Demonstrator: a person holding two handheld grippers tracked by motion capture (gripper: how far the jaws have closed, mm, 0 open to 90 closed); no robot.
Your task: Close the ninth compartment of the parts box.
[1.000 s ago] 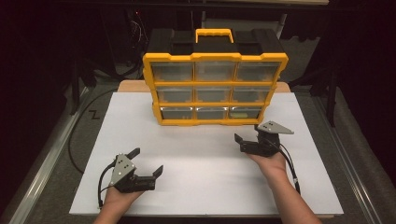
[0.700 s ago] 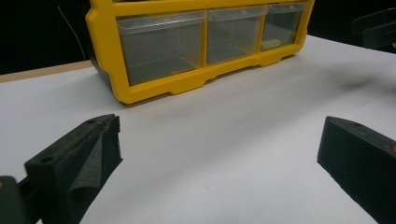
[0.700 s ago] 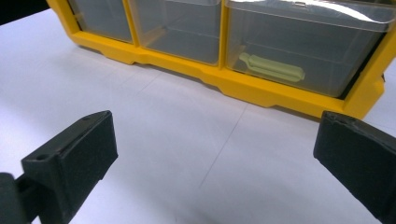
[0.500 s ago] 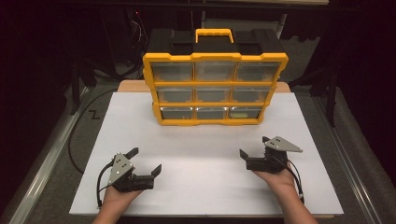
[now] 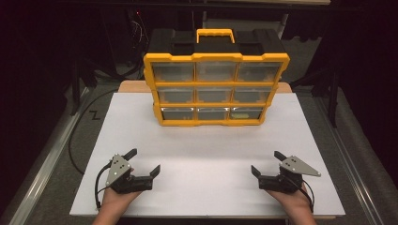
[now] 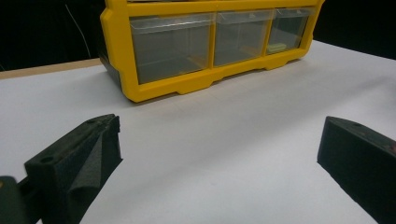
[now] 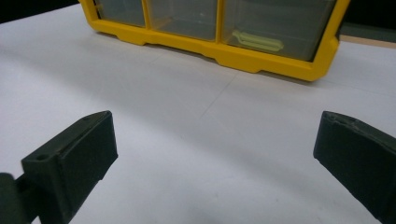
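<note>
A yellow organizer (image 5: 216,89) with a black top, a yellow handle and three rows of clear drawers stands upright at the back of the white table (image 5: 211,150). A pale yellow-green piece (image 5: 241,114) lies in its bottom right drawer (image 7: 257,41). My left gripper (image 5: 144,160) rests low at the near left, open, with bare table between its jaws (image 6: 219,140). At the near right, my right gripper (image 5: 265,161) faces the organizer (image 7: 224,42). Its jaws have just been opening and stand open with nothing between them.
A black cable (image 5: 75,140) loops over the grey floor left of the table. A wooden board (image 5: 131,86) sticks out behind the white top. Dark stands and cables rise behind the organizer. A wide stretch of white table lies between the grippers and the organizer.
My right gripper has drawn back from near the organizer toward the near right edge and sunk a little. The left gripper has stayed put.
</note>
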